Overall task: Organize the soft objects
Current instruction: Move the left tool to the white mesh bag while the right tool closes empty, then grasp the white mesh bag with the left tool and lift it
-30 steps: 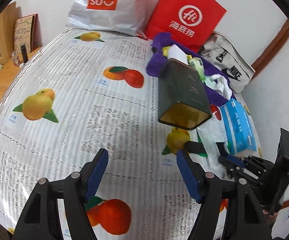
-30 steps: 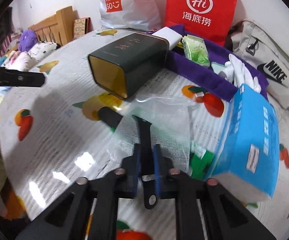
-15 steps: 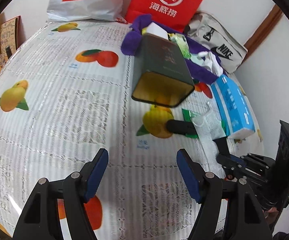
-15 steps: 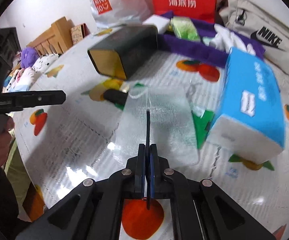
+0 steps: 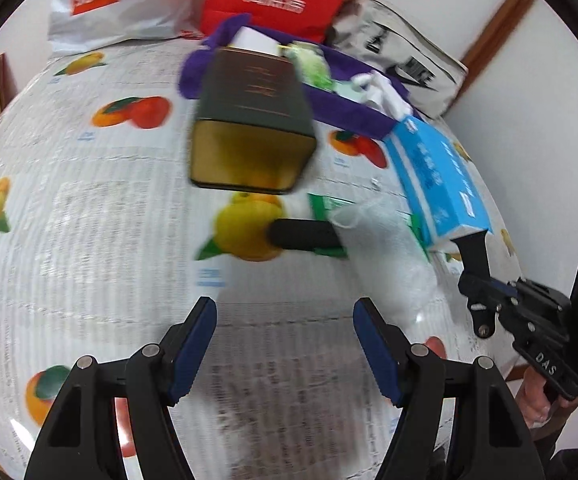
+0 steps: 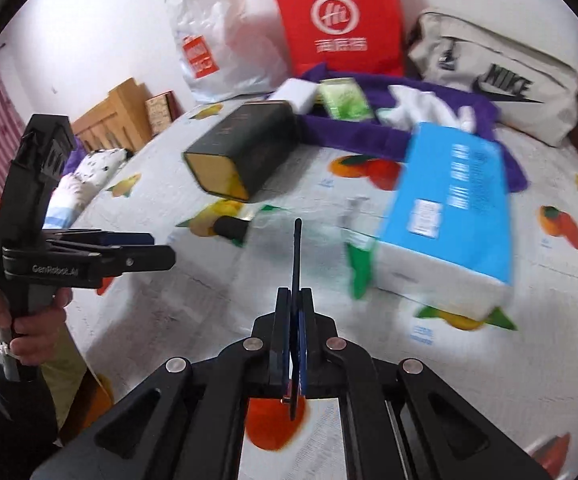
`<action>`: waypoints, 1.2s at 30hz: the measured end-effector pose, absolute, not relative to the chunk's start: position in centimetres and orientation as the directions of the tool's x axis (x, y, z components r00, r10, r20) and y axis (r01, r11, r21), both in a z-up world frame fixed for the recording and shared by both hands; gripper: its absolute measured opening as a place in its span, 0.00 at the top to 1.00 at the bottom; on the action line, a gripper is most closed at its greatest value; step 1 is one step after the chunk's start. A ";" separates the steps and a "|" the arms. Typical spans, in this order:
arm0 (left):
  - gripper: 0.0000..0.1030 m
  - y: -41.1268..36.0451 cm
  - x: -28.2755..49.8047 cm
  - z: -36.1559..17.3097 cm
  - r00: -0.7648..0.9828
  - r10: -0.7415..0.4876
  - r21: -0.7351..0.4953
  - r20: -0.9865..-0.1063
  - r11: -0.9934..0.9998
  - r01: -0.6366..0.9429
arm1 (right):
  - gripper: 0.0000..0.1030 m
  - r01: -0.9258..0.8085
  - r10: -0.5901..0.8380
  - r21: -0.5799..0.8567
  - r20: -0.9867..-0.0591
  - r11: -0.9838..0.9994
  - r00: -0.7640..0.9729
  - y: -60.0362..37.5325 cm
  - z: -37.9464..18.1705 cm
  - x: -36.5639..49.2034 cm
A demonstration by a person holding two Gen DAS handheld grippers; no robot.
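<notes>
My right gripper [image 6: 293, 300] is shut on a thin flat black piece [image 6: 296, 256] that stands on edge between its pads; it also shows in the left wrist view [image 5: 473, 246], lifted above the table. A clear mesh pouch [image 5: 385, 256] lies on the fruit-print tablecloth [image 5: 89, 220] with a black cylinder [image 5: 303, 234] at its mouth. My left gripper [image 5: 285, 320] is open and empty, just in front of the pouch. A blue tissue pack [image 6: 453, 204] lies to the right.
A dark tin with a gold end [image 5: 251, 120] lies on its side mid-table. Behind it a purple cloth [image 6: 369, 128] holds a green packet and white gloves. A red bag [image 6: 337, 16], a white Miniso bag [image 6: 209, 40] and a Nike bag [image 6: 497, 76] line the wall.
My right gripper has drawn the black piece back out of the mesh pouch and lifted it. My left gripper has moved right and forward toward the pouch and tin.
</notes>
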State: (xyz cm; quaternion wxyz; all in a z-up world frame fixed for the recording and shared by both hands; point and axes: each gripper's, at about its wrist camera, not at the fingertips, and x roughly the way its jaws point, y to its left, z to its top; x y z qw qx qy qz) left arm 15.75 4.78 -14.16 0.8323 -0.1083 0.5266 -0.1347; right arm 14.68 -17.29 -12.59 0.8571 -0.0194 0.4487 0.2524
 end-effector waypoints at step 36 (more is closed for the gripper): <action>0.38 -8.2 18.8 -15.8 0.459 -0.056 -0.038 -0.887 0.998 0.048 | 0.94 -0.257 0.335 0.229 -0.783 0.939 0.524 -29.2 -16.5 12.7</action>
